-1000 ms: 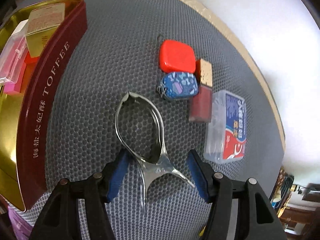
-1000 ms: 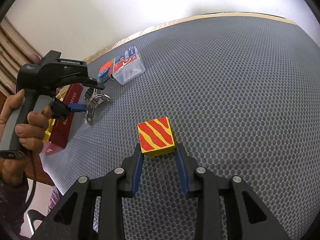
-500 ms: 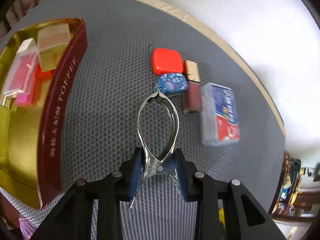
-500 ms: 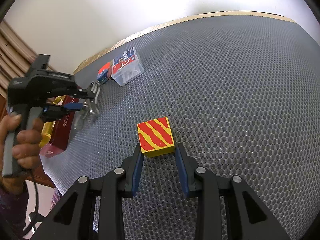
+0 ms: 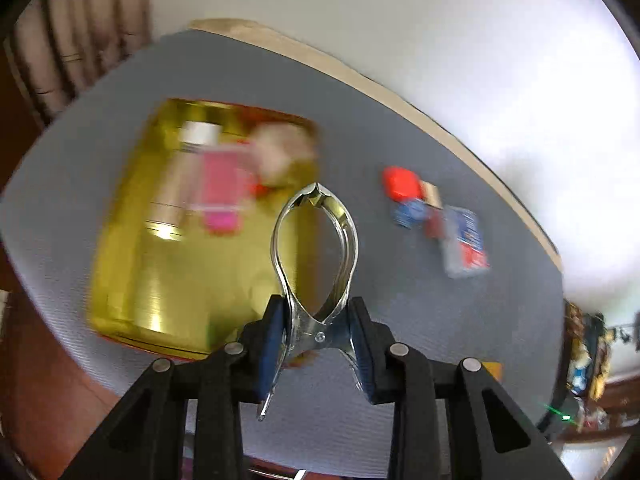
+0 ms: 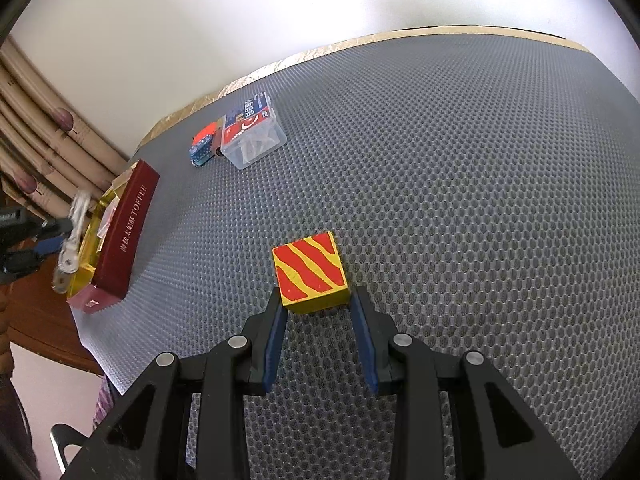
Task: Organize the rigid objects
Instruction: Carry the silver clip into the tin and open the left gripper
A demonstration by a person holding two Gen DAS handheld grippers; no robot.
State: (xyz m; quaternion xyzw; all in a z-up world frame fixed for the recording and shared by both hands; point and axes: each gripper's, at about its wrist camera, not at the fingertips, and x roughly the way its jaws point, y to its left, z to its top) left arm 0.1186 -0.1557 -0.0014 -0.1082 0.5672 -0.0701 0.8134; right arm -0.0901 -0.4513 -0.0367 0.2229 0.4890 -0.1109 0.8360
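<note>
Grey mesh surface [image 6: 460, 184], white wall behind, left claw [image 5: 316, 334] clamping steel clip [image 5: 316, 264] above gold tin [image 5: 160, 280], right claw [image 6: 318, 320] straddling striped block [image 6: 310, 272], grip unclear.

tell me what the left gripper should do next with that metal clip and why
Probably carry it a little further over the toffee tin and lower it before opening. The left gripper is shut on the metal clip, which hangs lifted with its tip over the tin's near edge. The tin already holds other small items, and its gold floor in front looks bare.
</note>
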